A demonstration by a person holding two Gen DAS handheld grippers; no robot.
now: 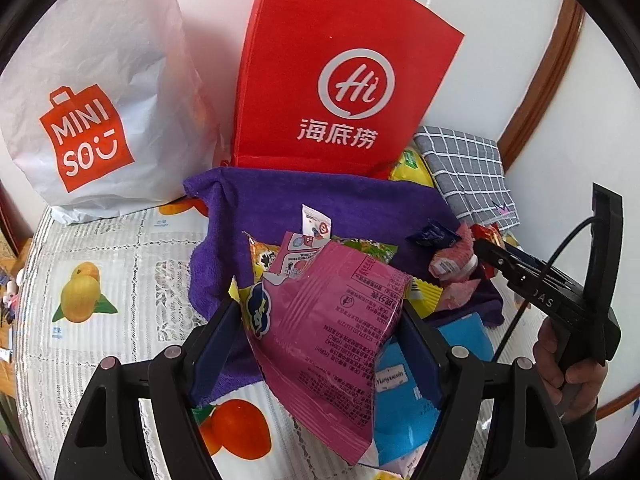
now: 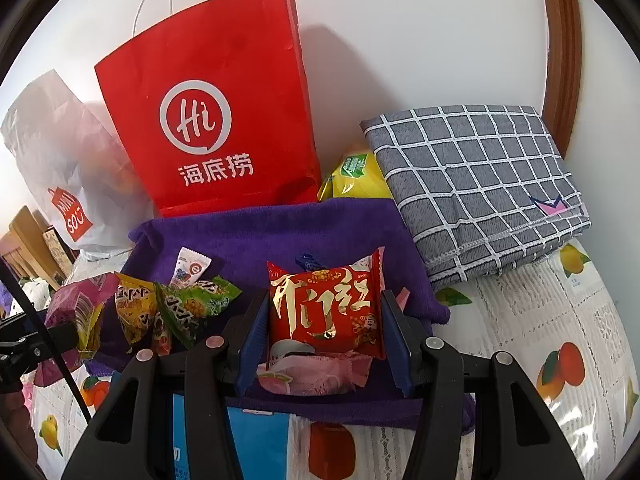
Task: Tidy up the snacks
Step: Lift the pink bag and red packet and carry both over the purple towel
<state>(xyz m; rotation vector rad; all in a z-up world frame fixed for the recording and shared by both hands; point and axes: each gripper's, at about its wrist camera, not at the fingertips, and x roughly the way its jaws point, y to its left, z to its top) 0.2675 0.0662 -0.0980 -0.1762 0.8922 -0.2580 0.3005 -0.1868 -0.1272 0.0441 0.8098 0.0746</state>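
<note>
Red bag [image 1: 344, 80]: top cropped in left view.
Yellow packet [image 2: 356, 176]: mostly hidden behind purple towel [image 2: 280, 232].
Pink packet [image 1: 332, 340] print: too small to read.

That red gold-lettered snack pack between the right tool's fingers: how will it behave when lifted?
The red snack pack looks puffed and glossy, so probably light but slippery. It is a soft film wrapper, likely to crumple under a hard squeeze from the right tool. The pink packet beneath may shift.
</note>
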